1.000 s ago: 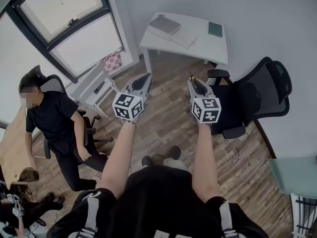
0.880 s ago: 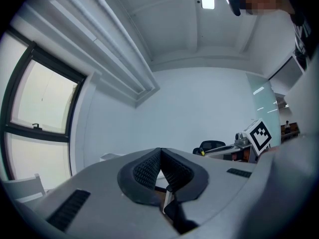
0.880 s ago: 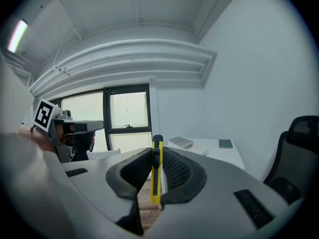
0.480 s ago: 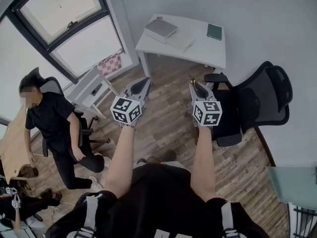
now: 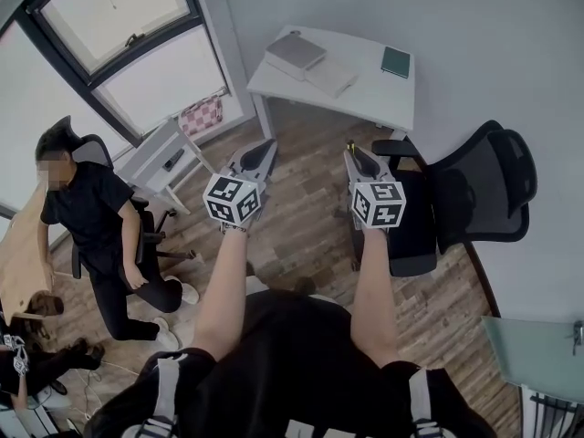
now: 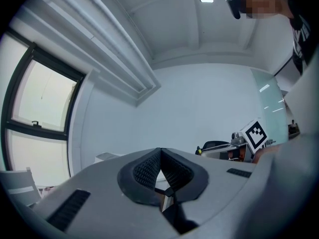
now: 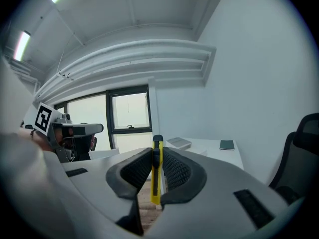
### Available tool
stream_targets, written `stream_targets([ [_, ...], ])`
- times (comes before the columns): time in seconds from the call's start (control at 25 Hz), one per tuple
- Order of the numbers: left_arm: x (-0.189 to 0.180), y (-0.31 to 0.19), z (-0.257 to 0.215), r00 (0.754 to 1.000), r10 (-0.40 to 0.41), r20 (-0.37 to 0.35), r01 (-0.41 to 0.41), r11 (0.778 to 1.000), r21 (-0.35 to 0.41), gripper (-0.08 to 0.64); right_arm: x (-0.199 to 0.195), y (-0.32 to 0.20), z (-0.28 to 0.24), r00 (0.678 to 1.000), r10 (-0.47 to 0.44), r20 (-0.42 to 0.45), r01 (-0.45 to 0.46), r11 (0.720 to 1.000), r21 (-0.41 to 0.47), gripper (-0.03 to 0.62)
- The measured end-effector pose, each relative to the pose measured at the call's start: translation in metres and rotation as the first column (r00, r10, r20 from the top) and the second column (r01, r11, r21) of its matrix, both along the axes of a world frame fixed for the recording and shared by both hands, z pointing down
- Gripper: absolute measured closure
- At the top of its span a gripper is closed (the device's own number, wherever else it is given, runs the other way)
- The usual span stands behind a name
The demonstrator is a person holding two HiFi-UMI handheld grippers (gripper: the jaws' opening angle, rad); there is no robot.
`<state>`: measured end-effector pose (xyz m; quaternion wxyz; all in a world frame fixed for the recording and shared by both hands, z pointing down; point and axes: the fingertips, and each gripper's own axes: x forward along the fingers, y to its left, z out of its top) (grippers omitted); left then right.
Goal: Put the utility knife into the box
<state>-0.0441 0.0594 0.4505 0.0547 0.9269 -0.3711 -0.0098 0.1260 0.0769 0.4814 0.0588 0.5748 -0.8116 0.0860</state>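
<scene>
At right gripper (image 7: 157, 158): jaws clamped on yellow knife (image 7: 156, 183), upright between pads. At left gripper (image 6: 160, 156): jaws pressed together, nothing between. Both raised side by side over wood floor (image 5: 310, 217), well apart from white worktop (image 5: 365, 85).

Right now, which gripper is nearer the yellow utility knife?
Right. The right gripper holds the utility knife between its fingers; the left gripper, shut and empty, hangs beside it, apart from the knife.

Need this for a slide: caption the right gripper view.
Right claw clamps an upright yellow utility knife, a white desk ahead.
</scene>
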Motion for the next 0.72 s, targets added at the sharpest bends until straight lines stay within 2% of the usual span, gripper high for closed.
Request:
stream_targets([
  [0.36, 0.009, -0.019, 0.0, 0.999, 0.002, -0.036, -0.001, 1.0, 0.009, 0.535, 0.002, -0.015, -0.003, 0.999, -0.012, -0.035, 0.012, 1.0, 0.012, 0.512],
  [0.72, 0.023, -0.069, 0.009, 0.998, 0.027, -0.052, -0.027, 1.0, 0.007, 0.535, 0.013, -0.054, 0.018, 0.998, 0.003, -0.061, -0.005, 1.0, -0.021, 0.512],
])
